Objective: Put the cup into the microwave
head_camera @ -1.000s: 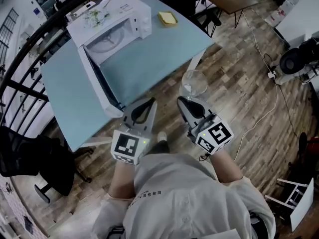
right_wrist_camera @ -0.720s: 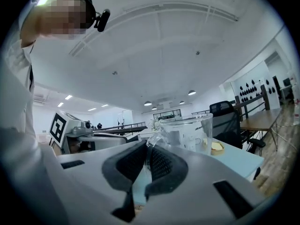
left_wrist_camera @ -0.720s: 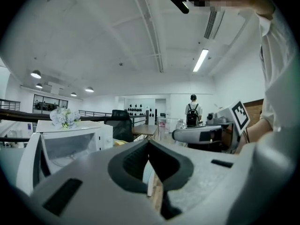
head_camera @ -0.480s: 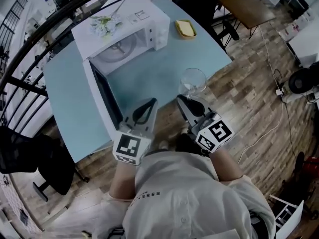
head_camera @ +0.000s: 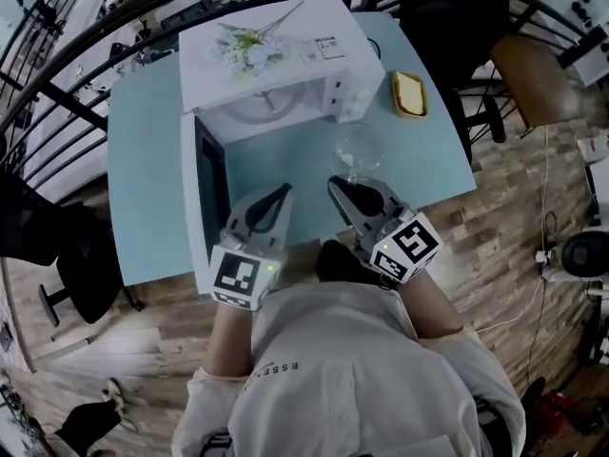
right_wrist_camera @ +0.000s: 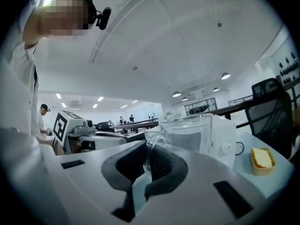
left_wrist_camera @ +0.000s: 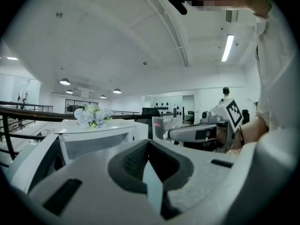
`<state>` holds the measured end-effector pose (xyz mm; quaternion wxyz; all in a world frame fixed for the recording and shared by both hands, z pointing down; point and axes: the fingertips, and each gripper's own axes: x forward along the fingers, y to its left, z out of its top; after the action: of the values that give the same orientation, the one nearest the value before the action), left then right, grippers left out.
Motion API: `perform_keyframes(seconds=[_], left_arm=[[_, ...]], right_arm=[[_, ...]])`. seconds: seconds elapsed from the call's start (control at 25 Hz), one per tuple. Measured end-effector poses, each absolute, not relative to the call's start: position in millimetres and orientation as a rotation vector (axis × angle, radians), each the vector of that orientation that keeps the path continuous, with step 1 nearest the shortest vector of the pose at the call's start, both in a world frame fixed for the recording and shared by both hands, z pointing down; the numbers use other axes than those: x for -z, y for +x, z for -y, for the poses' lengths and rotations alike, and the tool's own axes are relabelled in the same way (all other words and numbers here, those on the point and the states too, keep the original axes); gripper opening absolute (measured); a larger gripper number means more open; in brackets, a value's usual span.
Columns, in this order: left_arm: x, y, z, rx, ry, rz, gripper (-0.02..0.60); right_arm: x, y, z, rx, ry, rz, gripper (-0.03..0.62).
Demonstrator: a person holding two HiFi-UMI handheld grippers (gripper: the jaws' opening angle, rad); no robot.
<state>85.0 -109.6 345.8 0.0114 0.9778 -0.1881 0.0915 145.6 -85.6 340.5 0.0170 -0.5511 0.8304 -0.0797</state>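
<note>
Clear glass cup (head_camera: 358, 147), glossy white microwave (head_camera: 290, 76)

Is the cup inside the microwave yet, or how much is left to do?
Not yet. Done: the microwave door stands open and the glass cup has been grabbed. In hand: the right hand-held gripper pinches the cup's handle, holding it just in front of the microwave; the left hand-held gripper is empty. Left: move the cup inside and let go.

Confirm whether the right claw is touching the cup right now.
Touching. The right gripper view shows the right claw closed on the clear handle of the cup, pads pressing both sides.
</note>
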Motion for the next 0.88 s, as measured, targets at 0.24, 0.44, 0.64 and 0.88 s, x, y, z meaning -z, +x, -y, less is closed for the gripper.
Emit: perform_keyframes(seconds=[0.24,0.44,0.64,0.88], left_arm=[[-353,97,149,-0.28,2.962,0.822,0.002],[-369,96,181,-0.303,2.88,0.993,0.002],[-386,88,203,-0.337,2.773,1.146,0.002],[-405,80,219,-0.328,2.704,1.242,0.002]], right_arm=[[-354,158,137,0.294,-1.484,-2.751,0.018],[-378,162,175,0.355,-1.317,-2.87,0.018],[-406,156,205,0.413,-1.153,-2.965,0.018],[-438,140,236,0.471,-1.022,-3.028,0.018]])
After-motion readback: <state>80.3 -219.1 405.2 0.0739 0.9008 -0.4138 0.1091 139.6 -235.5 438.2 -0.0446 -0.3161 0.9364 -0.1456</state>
